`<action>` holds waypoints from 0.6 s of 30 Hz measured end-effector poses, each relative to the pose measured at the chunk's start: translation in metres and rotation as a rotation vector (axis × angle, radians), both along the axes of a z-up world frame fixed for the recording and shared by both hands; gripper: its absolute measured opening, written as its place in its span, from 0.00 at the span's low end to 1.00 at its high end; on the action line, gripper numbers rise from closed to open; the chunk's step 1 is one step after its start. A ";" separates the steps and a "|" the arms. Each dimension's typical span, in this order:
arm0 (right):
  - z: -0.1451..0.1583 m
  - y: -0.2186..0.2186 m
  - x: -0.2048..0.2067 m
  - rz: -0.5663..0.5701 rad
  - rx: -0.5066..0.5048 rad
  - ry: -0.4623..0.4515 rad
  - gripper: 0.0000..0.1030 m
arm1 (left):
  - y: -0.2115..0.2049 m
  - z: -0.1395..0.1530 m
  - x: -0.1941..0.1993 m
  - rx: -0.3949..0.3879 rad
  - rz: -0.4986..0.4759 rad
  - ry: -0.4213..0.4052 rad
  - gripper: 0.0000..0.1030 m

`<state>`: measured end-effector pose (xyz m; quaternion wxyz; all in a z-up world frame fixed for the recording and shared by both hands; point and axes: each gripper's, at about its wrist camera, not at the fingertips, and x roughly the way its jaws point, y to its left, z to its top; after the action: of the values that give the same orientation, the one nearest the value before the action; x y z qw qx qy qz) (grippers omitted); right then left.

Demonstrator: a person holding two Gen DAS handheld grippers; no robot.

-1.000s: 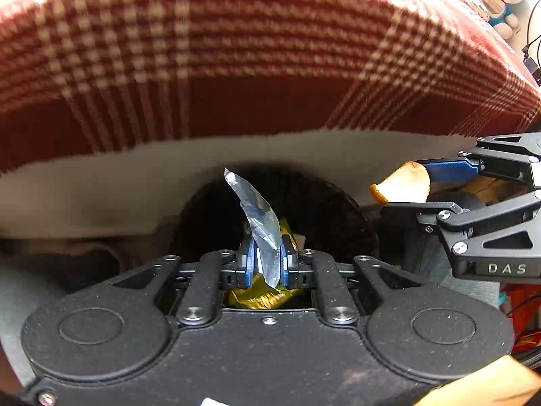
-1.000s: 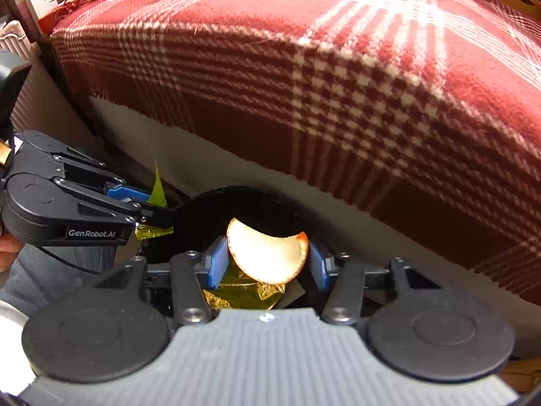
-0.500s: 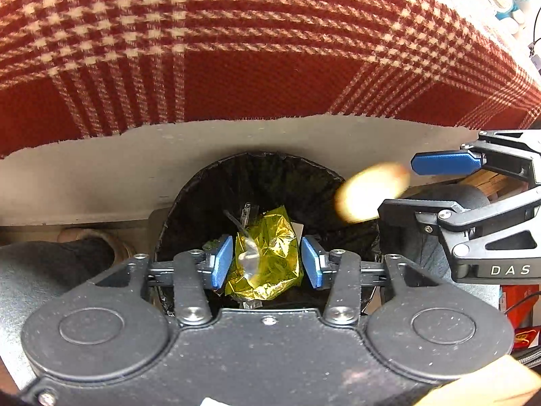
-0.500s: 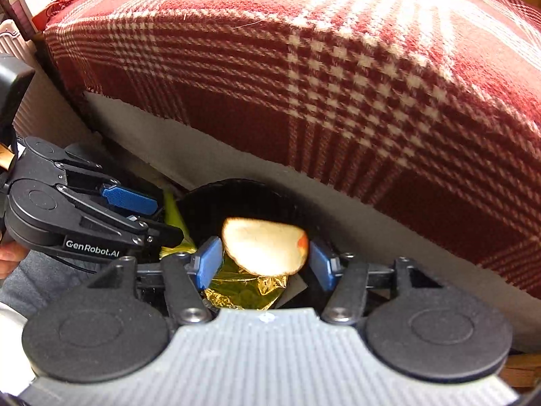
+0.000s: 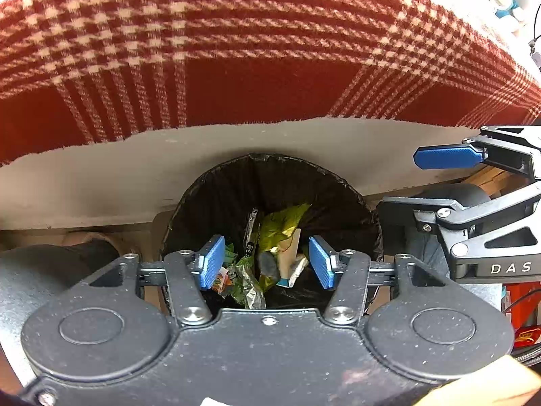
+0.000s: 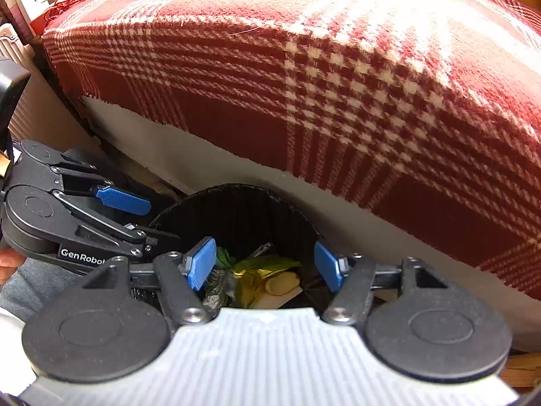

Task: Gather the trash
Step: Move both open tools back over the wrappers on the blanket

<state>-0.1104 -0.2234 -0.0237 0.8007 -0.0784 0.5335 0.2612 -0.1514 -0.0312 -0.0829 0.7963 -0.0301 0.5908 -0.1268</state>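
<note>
Several pieces of trash (image 5: 270, 257) are lying at the bottom of a black-lined bin (image 5: 216, 203), which is standing on the floor against the pale side of a bed. Among them a yellow-green wrapper (image 6: 267, 265) is sitting on top near the middle, a pale curved peel (image 6: 282, 284) is resting just beside it toward the right, a crinkled clear-and-green wrapper (image 5: 248, 284) is lying toward the left wall of the bin, and a piece of tan card (image 5: 289, 253) is leaning next to the yellow-green one.

Both grippers are hanging over the bin's mouth, pointing steeply down into it. The left gripper (image 5: 267, 262) is parting its blue fingers (image 5: 211, 262); nothing is being held between them, and only the rubbish far below is showing through the gap. The right gripper (image 6: 267, 264) is likewise spreading its fingers (image 6: 326, 265) wider, holding nothing, with the peel and wrappers lying loose beneath. In the right wrist view the left gripper is sitting at the bin's left rim; in the left wrist view the right gripper is reaching in from the right edge of the bin.

Draped over the bed, a red and cream plaid blanket (image 6: 338, 84) is hanging down above the bin. A grey trouser leg (image 5: 30, 277) is showing at the left of the bin.
</note>
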 end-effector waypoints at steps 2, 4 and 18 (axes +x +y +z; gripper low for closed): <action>0.001 0.001 -0.001 -0.001 0.001 -0.003 0.74 | 0.001 0.003 -0.001 0.001 0.000 -0.005 0.52; 0.003 0.001 0.000 -0.002 0.005 -0.006 0.74 | 0.002 0.007 -0.002 0.002 -0.001 -0.012 0.52; 0.106 -0.018 -0.007 0.042 0.158 -0.234 0.78 | 0.033 0.127 -0.004 -0.078 -0.006 -0.325 0.66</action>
<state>-0.1172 -0.2413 0.0822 0.8555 -0.0563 0.4123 0.3083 -0.1554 0.0016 0.0443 0.8793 -0.0384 0.4487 -0.1550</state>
